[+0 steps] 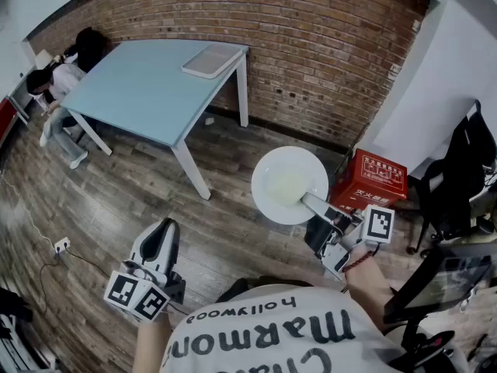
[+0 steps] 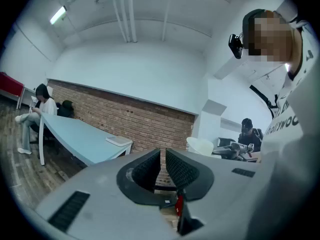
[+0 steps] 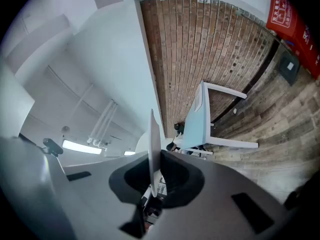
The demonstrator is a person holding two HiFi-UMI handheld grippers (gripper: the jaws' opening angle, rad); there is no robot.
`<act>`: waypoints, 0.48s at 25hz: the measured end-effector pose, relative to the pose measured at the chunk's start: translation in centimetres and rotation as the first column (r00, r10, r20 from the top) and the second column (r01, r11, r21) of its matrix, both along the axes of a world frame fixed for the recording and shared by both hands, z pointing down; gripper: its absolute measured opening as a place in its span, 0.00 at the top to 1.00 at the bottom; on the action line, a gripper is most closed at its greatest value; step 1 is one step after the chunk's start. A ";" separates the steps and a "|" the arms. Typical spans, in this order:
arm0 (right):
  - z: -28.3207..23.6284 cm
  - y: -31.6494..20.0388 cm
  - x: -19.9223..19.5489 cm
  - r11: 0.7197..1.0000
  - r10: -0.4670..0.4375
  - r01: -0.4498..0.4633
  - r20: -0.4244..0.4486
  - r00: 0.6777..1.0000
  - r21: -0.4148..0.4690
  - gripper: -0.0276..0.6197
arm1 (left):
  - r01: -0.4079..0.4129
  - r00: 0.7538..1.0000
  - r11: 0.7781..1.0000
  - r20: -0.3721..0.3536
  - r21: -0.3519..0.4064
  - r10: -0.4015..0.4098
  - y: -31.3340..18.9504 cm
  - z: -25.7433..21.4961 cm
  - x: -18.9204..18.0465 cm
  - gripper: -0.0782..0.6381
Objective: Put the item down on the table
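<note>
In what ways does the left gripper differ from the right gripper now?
The right gripper is clamped on the white plate; the left gripper holds nothing, its jaws nearly together. The right gripper reaches forward over the floor; the left gripper sits nearer the person. Both carry a marker cube.

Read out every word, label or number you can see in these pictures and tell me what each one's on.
"hollywood": upside down on the person's white shirt.
"Marmon", seemingly: larger line beneath it; the next line is cut off.
White characters on the red box: too small to read.
The square markers: patterns, no letters.
No print on the plate.
</note>
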State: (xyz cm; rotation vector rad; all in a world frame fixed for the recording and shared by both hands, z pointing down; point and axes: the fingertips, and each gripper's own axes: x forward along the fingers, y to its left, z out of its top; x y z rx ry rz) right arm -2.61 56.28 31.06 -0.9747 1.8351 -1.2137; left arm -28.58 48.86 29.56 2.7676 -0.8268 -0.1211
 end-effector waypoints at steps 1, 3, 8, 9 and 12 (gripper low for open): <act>0.0 0.0 0.0 1.000 -0.002 0.002 -0.005 1.000 0.001 0.91 | 0.001 1.000 1.000 -0.002 -0.001 -0.001 0.0 0.0 0.0 0.84; 0.1 -0.1 0.0 1.000 -0.008 0.008 -0.014 1.000 0.004 0.91 | 0.005 1.000 1.000 -0.003 0.000 -0.005 -0.1 0.0 0.0 0.84; -0.3 -0.4 -0.1 0.999 -0.028 0.028 0.004 1.000 0.026 0.91 | 0.012 1.000 0.999 0.018 0.035 -0.013 0.1 -0.3 0.2 0.84; -0.3 -0.4 -0.1 0.999 -0.032 0.031 0.016 0.999 0.029 0.91 | 0.008 0.999 0.999 0.034 0.050 -0.009 0.3 -0.2 0.3 0.84; -0.2 -0.8 -0.1 0.999 -0.035 0.035 0.028 0.999 0.026 0.91 | 0.003 0.995 0.996 0.095 0.089 -0.012 0.5 0.0 0.4 0.84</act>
